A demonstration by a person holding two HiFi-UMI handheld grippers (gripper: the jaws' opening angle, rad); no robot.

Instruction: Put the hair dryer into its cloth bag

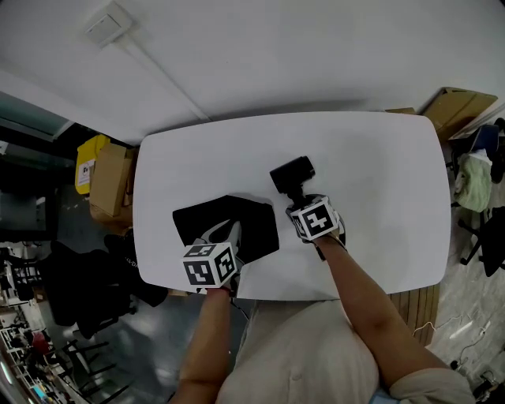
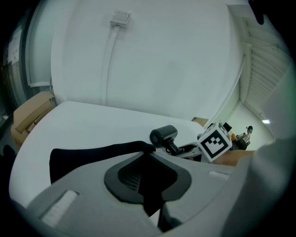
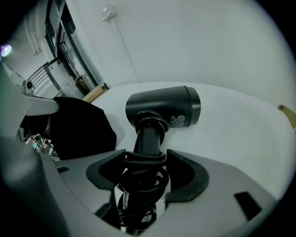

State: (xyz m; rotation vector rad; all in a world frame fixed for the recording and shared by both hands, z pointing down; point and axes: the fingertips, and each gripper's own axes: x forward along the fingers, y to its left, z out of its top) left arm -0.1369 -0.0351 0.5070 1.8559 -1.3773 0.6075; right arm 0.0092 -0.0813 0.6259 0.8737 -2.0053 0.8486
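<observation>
A black hair dryer [image 1: 292,173] stands over the white table [image 1: 379,197], with its barrel level and its handle pointing toward me. My right gripper [image 1: 300,202] is shut on that handle, around which the black cord is wound [image 3: 141,178]. The dryer's barrel [image 3: 166,107] fills the middle of the right gripper view. To its left the black cloth bag [image 1: 254,225] lies flat on the table. My left gripper [image 1: 229,237] is shut on the bag's near edge, and black cloth [image 2: 149,187] shows between its jaws. The dryer [image 2: 163,135] hangs just past the bag's right corner.
Cardboard boxes [image 1: 110,181] and a yellow thing [image 1: 88,158] stand left of the table. More cardboard [image 1: 458,106] and a chair draped with clothes [image 1: 477,181] are at the right. A wall socket with a cable duct [image 1: 109,24] is on the wall behind.
</observation>
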